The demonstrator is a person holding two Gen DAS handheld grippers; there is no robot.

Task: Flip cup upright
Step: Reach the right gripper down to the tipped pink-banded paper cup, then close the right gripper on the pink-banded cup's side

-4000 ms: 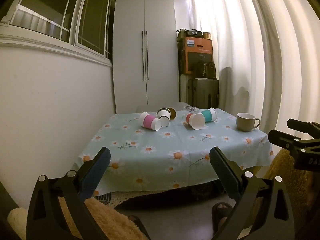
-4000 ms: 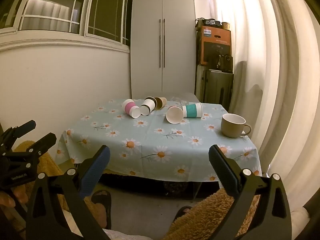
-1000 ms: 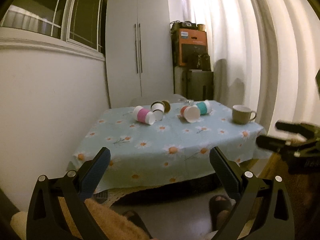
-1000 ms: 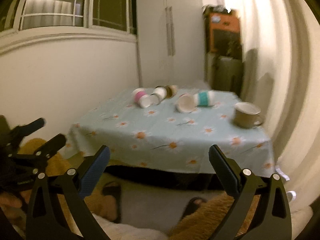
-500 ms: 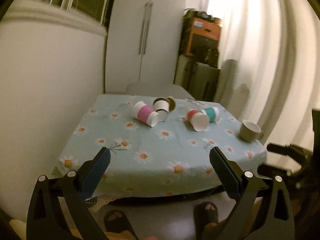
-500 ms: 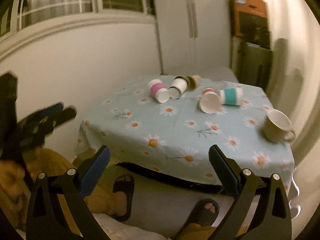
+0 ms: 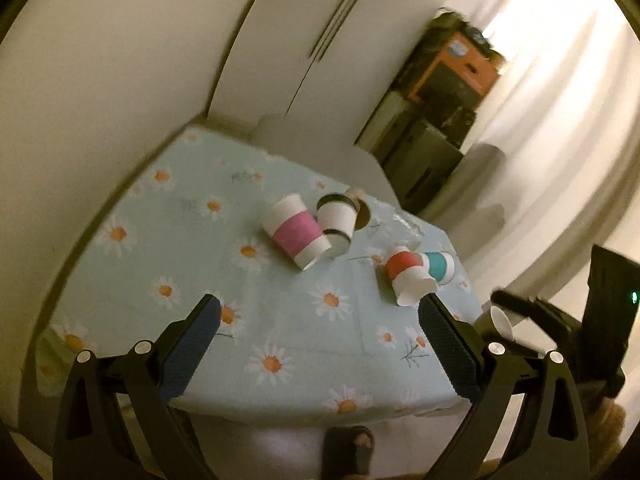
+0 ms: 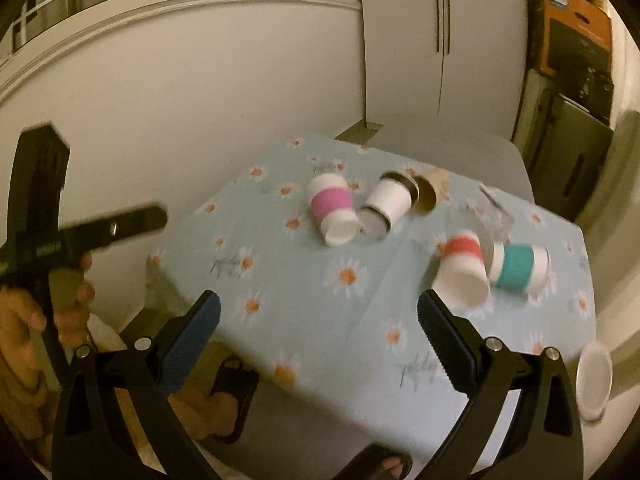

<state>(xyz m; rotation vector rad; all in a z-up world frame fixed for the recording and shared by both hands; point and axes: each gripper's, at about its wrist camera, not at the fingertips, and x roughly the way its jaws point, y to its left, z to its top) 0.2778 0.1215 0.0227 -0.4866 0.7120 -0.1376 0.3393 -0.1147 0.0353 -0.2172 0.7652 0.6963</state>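
Several paper cups lie on their sides on a daisy-print tablecloth [image 7: 208, 280]: a pink-banded cup [image 7: 296, 236], a white cup with black rims [image 7: 338, 220], a brown cup [image 7: 360, 210], a red-banded cup [image 7: 408, 276] and a teal-banded cup [image 7: 440, 266]. The right wrist view shows them too: pink [image 8: 334, 208], white [image 8: 386, 204], brown [image 8: 432, 190], red [image 8: 464, 266], teal [image 8: 518, 268]. My left gripper [image 7: 320, 344] is open and empty above the table's near edge. My right gripper [image 8: 320, 344] is open and empty, also short of the cups.
A beige mug [image 8: 594, 376] stands upright at the table's right edge, partly hidden in the left wrist view [image 7: 500, 320]. A white wardrobe [image 8: 436, 40] and stacked boxes [image 8: 572, 32] stand behind the table. A wall [image 8: 200, 100] runs along its left side. Slippered feet [image 7: 352, 452] are below.
Both grippers have moved up and forward over the table's near edge and now look down on the cups. The cups lie as before. Both jaws stay open.
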